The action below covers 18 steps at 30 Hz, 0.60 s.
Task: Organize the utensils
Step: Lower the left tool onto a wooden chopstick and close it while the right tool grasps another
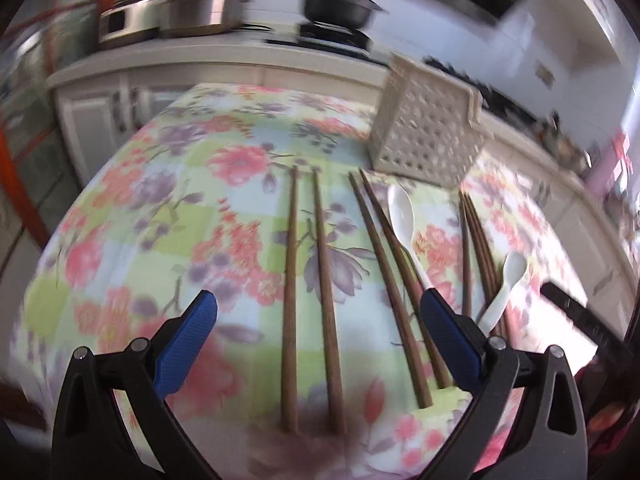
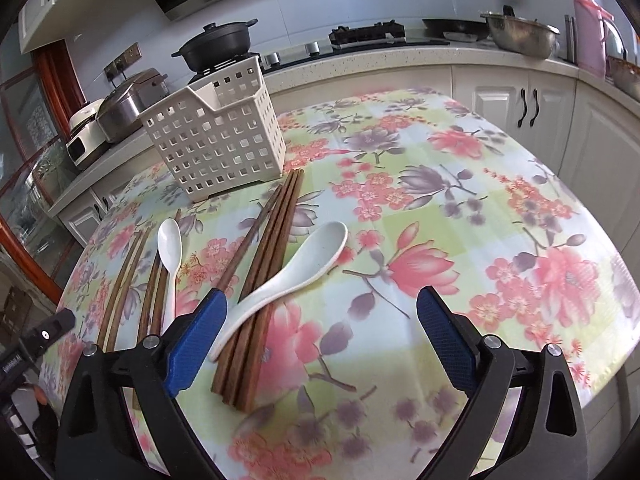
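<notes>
Left gripper (image 1: pixel 318 320) above table (image 1: pixel 160 208), fingers wide apart, nothing between pads. Two chopstick pairs (image 1: pixel 320 280) lie lengthwise between its fingers, a spoon (image 1: pixel 402 220) just beyond right fingertip. Basket (image 1: pixel 428 136) upright farther ahead, right of centre.

Right gripper (image 2: pixel 320 316) fingers spread, empty. Chopstick bundle (image 2: pixel 260 280) beside its left finger, big spoon (image 2: pixel 296 272) lying across bundle, handle end near left pad (image 2: pixel 200 340). Basket ahead-left, past bundle's far tips.

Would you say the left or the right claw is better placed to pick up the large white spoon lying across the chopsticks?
Right: its open claw hangs just above the large white spoon, whereas the left claw faces separate chopstick pairs.
</notes>
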Tool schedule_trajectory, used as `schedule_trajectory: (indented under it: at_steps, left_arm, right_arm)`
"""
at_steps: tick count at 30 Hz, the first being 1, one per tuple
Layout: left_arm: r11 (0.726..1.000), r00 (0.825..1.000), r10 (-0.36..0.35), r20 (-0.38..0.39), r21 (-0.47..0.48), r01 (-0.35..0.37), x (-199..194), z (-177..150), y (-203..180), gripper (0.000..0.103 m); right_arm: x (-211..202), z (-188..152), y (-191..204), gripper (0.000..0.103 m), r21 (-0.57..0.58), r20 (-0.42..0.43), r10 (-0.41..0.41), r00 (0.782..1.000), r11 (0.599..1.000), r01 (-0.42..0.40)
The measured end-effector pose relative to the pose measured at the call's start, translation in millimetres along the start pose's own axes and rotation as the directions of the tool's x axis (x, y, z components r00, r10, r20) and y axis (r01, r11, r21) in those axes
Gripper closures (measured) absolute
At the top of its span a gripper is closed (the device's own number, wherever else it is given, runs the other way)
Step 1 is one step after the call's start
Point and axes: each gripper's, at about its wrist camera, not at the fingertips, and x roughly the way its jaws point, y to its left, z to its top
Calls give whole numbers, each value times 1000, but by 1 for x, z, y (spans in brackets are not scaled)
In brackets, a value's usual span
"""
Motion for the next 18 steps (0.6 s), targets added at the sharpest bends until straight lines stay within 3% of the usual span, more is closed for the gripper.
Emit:
schedule_trajectory:
  at_steps: [5, 12, 18]
  left_arm:
    - [998, 999, 44, 4, 47, -44, 14, 16, -2, 5]
    - [997, 994, 65, -93, 38, -61, 46, 35, 11, 5]
    - [996, 986, 85, -142, -16, -88, 72, 50, 27, 23]
  right_arm:
    - [14, 12, 7, 14, 4, -18, 2, 1000, 1000, -2]
    - [22, 31, 8, 19, 9, -14, -15, 1000, 1000, 15]
    - [35, 45, 9, 24, -1, -10, -33, 999, 999, 33]
